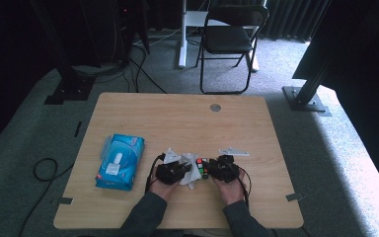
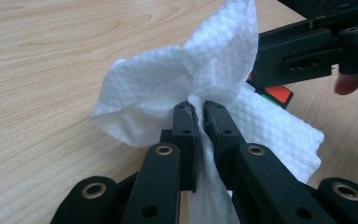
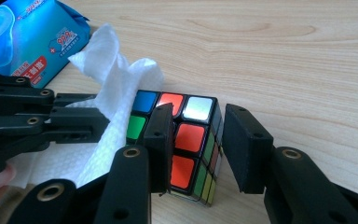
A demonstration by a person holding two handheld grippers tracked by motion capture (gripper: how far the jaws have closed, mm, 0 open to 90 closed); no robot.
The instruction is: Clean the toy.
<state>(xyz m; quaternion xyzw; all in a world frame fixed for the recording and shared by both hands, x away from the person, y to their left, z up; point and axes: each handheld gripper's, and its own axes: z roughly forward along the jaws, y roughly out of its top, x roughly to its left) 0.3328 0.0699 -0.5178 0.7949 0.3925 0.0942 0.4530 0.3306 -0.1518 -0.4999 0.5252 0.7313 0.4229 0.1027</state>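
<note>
While the left gripper point(image 2: 196, 112) is clamped on a white wipe point(image 2: 177, 88), its two black jaws are seen nearly together in the left gripper view, with a fold of the cloth pinched between the pads and the rest bunched up above and to both sides. The wipe point(image 1: 191, 165) is seen in the high view between the two grippers, touching the puzzle cube point(image 1: 202, 168).

The right gripper point(image 3: 193, 140) is set around the puzzle cube point(image 3: 186, 140): the left jaw is pressed against an orange and green face, while the right jaw is seen just beside the cube's far edge; contact on that side cannot be told. The cube is rested on the wooden table point(image 3: 284, 56), upright, with blue, orange and white stickers on top. The wipe point(image 3: 116, 79) is laid against the cube's left side in the right gripper view.

In the high view both grippers, left gripper point(image 1: 173, 170) and right gripper point(image 1: 217, 168), are held low near the table's near edge point(image 1: 177, 222), close together. A blue pack of wipes point(image 1: 121, 160) is lain flat well to the left. A black folding chair point(image 1: 229, 37) is stood on the carpet beyond the table.
</note>
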